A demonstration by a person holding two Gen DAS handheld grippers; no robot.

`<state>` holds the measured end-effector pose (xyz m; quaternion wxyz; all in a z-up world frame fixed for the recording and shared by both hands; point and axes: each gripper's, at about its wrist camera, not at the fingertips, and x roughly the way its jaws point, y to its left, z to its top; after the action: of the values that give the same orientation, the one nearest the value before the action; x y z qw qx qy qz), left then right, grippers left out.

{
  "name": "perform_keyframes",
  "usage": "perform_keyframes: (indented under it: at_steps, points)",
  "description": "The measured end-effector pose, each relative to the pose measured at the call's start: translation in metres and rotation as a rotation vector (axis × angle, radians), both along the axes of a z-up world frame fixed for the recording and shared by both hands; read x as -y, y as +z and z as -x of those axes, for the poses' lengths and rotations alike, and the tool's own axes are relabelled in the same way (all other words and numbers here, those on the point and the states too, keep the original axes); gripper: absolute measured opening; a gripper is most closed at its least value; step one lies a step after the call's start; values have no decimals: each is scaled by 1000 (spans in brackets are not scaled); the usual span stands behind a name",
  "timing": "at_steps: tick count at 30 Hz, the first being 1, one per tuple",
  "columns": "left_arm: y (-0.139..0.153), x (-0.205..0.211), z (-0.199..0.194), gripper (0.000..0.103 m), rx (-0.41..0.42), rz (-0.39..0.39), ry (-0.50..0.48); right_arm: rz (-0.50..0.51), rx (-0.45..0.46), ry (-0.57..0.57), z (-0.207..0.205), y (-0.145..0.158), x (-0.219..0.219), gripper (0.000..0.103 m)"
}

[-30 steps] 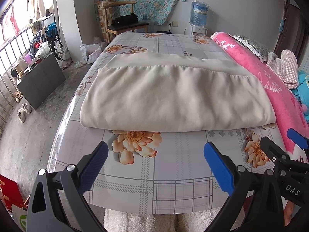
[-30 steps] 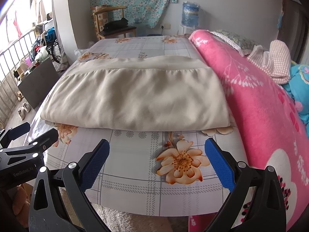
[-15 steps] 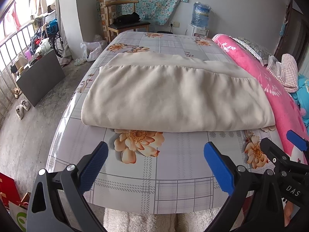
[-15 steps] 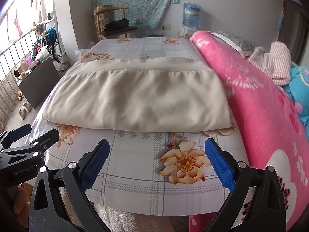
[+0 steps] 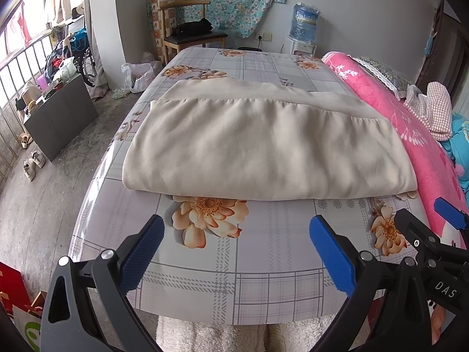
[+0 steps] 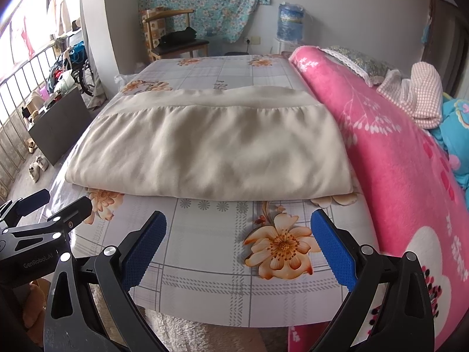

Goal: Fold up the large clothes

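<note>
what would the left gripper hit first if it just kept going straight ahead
Probably the near folded edge of the beige garment. The left gripper is open above the floral bedsheet; if angled down, the sheet comes first.

Folded cloth (image 5: 263, 146) on bed (image 5: 263, 278), blanket (image 5: 416, 135) right.

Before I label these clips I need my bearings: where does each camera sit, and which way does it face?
Left wrist: on the left gripper, at the bed's near end, facing along it over the beige cloth; the right gripper's tips show at right.
Right wrist: on the right gripper, facing likewise; the left gripper's tips show at left.
Both share cloth, pink blanket, chair.
</note>
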<state>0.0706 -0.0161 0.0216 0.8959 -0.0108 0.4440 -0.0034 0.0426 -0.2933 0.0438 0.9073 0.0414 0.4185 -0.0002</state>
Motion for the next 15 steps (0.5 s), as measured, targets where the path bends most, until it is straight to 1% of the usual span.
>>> perform_keyframes:
  at_steps: [15]
  points:
    - [0,2,1,97,0,-4,2,-9,-2,-2,0,0,-1,95]
